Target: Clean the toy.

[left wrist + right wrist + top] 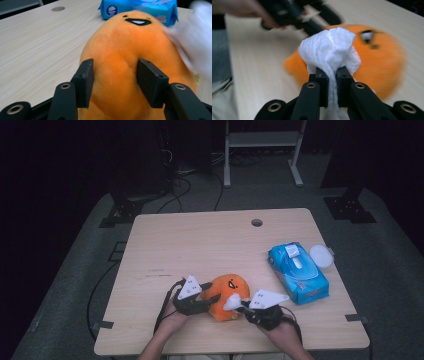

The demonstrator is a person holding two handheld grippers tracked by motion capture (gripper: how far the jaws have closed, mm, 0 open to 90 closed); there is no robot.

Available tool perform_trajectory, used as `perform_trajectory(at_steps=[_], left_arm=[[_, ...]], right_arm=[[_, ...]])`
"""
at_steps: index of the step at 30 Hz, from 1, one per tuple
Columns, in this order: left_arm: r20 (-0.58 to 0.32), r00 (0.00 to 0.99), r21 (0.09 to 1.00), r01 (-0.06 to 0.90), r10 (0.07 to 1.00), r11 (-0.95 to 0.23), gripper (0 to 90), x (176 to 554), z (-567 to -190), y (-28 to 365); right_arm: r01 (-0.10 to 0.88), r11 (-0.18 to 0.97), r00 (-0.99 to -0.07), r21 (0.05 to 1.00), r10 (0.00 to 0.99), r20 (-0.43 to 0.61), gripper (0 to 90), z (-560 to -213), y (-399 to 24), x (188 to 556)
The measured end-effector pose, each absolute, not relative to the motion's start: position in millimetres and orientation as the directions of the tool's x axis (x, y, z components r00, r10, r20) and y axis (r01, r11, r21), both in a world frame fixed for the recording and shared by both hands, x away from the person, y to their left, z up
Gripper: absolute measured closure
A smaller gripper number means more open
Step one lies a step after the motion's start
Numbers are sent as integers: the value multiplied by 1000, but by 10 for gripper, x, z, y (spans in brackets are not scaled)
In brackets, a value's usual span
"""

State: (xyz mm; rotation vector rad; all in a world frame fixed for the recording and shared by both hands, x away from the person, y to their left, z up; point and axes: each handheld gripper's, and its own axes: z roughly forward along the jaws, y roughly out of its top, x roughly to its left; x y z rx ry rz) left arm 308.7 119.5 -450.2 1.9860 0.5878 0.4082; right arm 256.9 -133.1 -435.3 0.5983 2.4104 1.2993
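Left tongs (113,82) squeezing orange plush (125,50), right tongs (332,75) pinching wipe (329,47)

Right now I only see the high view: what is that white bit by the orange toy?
Observer: A crumpled white wipe, pinched between the right gripper's jaws.
Operator: And the left gripper?
Observer: Its pads press into the back of the plush toy, which dents between them.
Operator: Does the toy have a face?
Observer: Yes, a black smiling mouth; the blue wipes pack lies just beyond it.
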Motion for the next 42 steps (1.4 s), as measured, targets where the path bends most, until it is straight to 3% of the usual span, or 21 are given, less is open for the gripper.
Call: perform_trajectory(at_steps=[2,9,19,23,27,31,36,42], left_arm=[[35,822,889,234,568,-393,482,3095,-4511,1210],[14,815,893,250,580,-373,484,3142,-4531,1186],[19,812,891,251,584,-378,482,3125,-4531,1185],[13,812,893,253,583,-372,483,3132,-4536,1193],[15,815,894,249,580,-372,482,3141,-4539,1195],[24,813,892,245,582,-380,480,3134,-4541,1191],[13,811,891,256,584,-375,476,3137,-4555,1233],[27,816,893,239,577,-381,479,3127,-4544,1191]], right_arm=[[186,514,-857,837,502,-118,827,-4353,-1277,2553],[262,443,-810,857,584,-54,827,-4331,-1525,2727],[186,532,-878,826,467,-102,827,-4418,-1098,2507],[206,491,-855,847,511,-89,827,-4337,-1294,2619],[282,423,-778,861,626,-52,827,-4292,-1640,2794],[301,421,-783,856,622,-30,826,-4358,-1647,2792],[231,471,-840,851,539,-70,825,-4335,-1404,2643],[302,413,-784,859,620,-22,820,-4308,-1648,2831]])
